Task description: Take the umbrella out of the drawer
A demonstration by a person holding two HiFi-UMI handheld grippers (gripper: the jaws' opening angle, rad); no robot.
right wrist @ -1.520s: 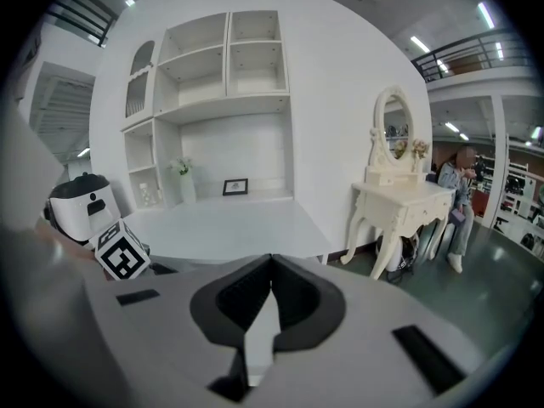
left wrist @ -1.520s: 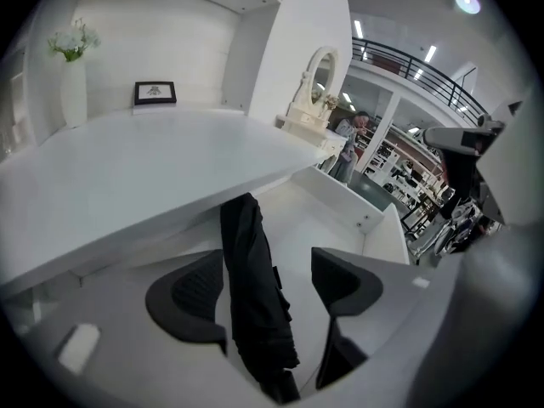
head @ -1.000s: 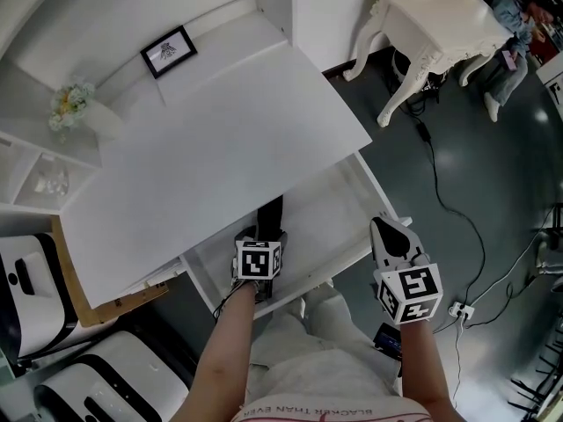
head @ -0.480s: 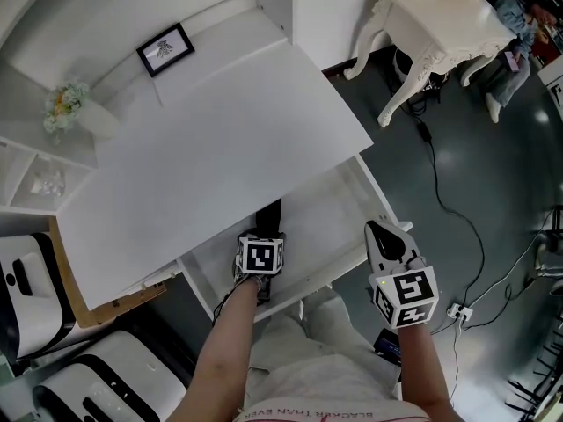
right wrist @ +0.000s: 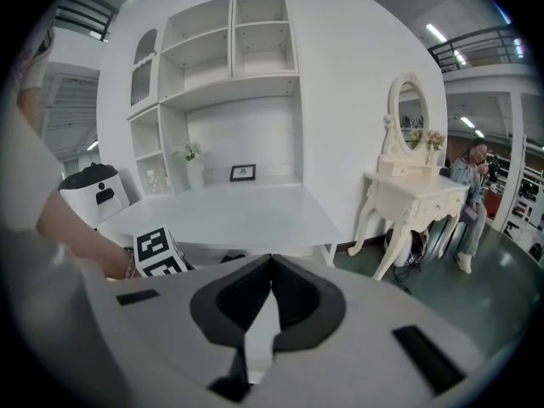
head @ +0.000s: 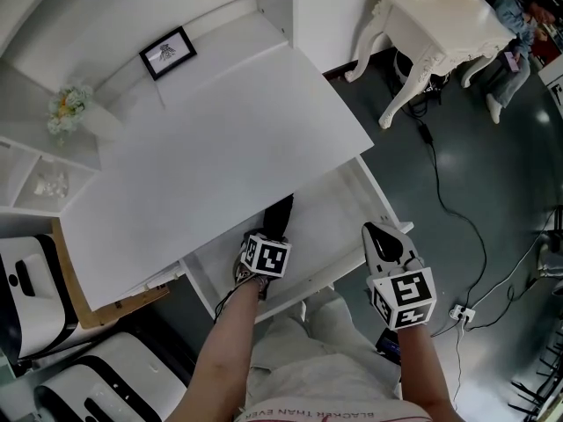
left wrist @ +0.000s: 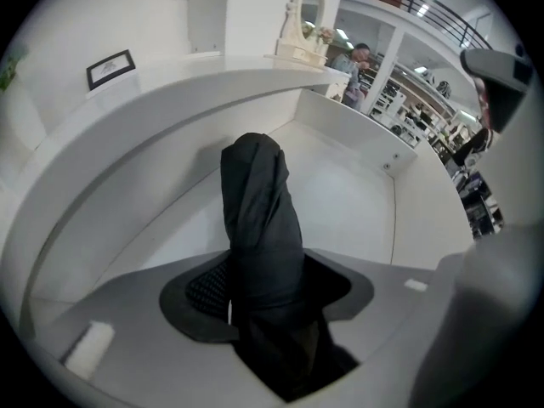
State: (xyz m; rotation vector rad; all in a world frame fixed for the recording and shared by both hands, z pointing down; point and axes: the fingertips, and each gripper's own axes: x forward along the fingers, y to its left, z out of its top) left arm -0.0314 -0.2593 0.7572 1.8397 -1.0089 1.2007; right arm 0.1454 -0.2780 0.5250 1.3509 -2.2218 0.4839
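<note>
At the far left, behind the desk's back left corner, one small bunch of pale flowers [head: 69, 105] stands on a ledge. To its right leans one black-framed picture [head: 168, 51]. The wide white desk [head: 202, 156] carries nothing on its top.

From under the desk's near edge, one white drawer [head: 339, 207] is pulled out towards you. The one black folded fabric umbrella [head: 279, 214] is in the drawer's left half, slanting, with its far end close to the desk's near edge.

Your left tongs [head: 262, 239] point steeply down into the drawer. They have just been closing, and the umbrella is between them. In the left gripper view the dark fabric fills the space between the two pads, so they are pinching it near its closer end.

Your right tongs [head: 376, 233] are at the drawer's right front corner, well apart from the umbrella. They are pressed together at the tips with nothing between them. Each of the two tongs carries one marker cube.

Far right, past the desk's right corner, one ornate white dressing table [head: 440, 25] stands on the dark floor [head: 493, 174].
</note>
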